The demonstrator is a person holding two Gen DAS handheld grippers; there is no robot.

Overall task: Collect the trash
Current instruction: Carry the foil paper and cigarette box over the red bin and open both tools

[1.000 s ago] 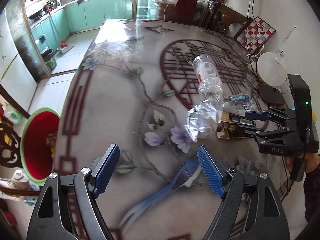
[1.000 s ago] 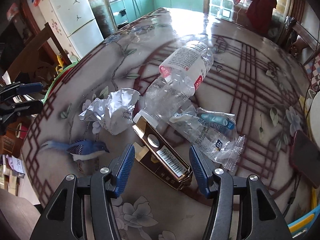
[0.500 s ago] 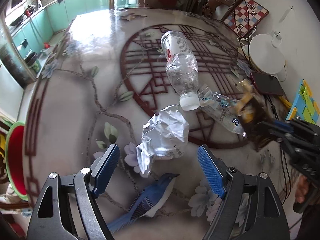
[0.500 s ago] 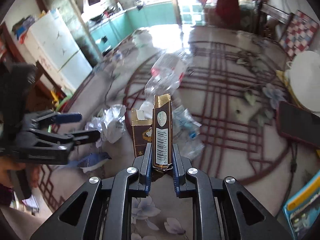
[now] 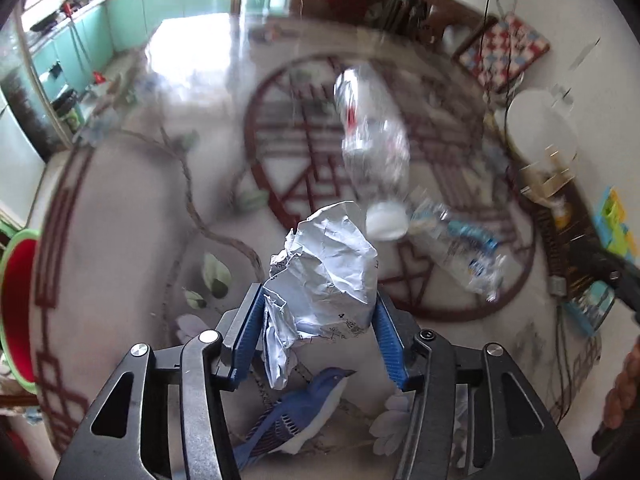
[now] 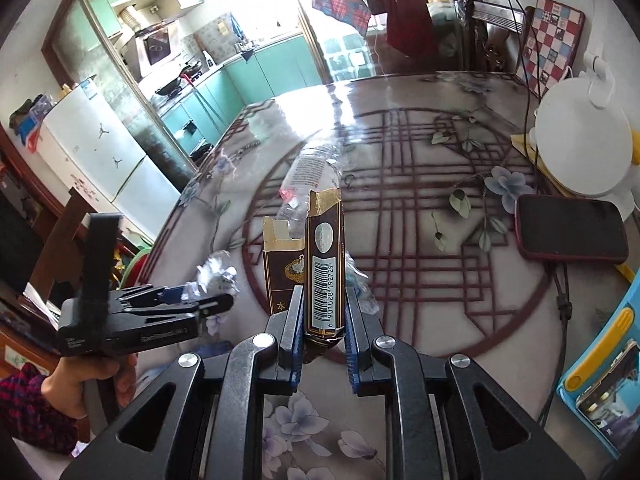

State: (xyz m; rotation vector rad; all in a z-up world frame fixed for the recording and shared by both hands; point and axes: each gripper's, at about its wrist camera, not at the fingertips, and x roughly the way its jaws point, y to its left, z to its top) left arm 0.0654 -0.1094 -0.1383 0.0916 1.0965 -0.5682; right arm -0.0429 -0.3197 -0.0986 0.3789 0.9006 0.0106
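Four pieces of trash are showing: one crumpled paper ball (image 5: 332,264), one clear plastic bottle (image 5: 374,136), one crinkled plastic wrapper (image 5: 460,256) and one brown carton (image 6: 324,276). Two grippers are showing, the left gripper (image 5: 316,336) and the right gripper (image 6: 322,340). One dark phone (image 6: 570,228), one red bin with a green rim (image 5: 18,304) and one white round lamp base (image 6: 580,148) are sitting around them.

Left gripper (image 5: 318,332) angled steeply downward, blue pads (image 5: 248,336) just closed onto crumpled paper (image 5: 332,268). At nine o'clock from right gripper (image 6: 320,334), itself clamped tight on upright brown carton (image 6: 325,276).
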